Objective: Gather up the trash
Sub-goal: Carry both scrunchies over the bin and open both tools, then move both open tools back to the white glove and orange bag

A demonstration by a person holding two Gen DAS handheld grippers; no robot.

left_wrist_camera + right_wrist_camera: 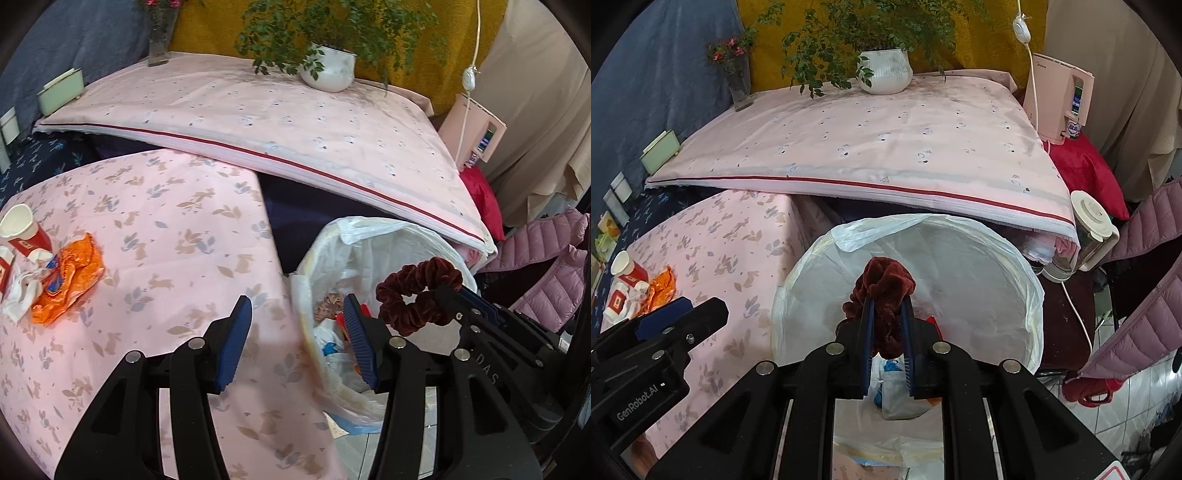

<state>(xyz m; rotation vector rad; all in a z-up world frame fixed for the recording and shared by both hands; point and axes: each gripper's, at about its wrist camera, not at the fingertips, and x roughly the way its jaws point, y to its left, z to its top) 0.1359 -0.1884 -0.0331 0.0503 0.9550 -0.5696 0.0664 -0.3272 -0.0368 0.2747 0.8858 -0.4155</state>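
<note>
My right gripper (886, 306) is shut on a dark red velvet scrunchie (886, 284) and holds it above the open trash bin lined with a white bag (997, 251). In the left wrist view the scrunchie (417, 291) hangs from the right gripper's tips over the bin (332, 236), which holds some wrappers. My left gripper (295, 310) is open and empty, over the edge of the pink rabbit-print table (166, 221) beside the bin. An orange wrapper (70, 277), a red-and-white paper cup (22, 232) and crumpled tissue (18, 295) lie at the table's left.
A higher table with a pink cloth (868, 140) stands behind the bin, bearing a potted plant (886, 70), a flower vase (738, 85) and a green box (661, 151). A kettle (1086, 229), a pink appliance (1056, 103) and a pink jacket (1145, 295) are at the right.
</note>
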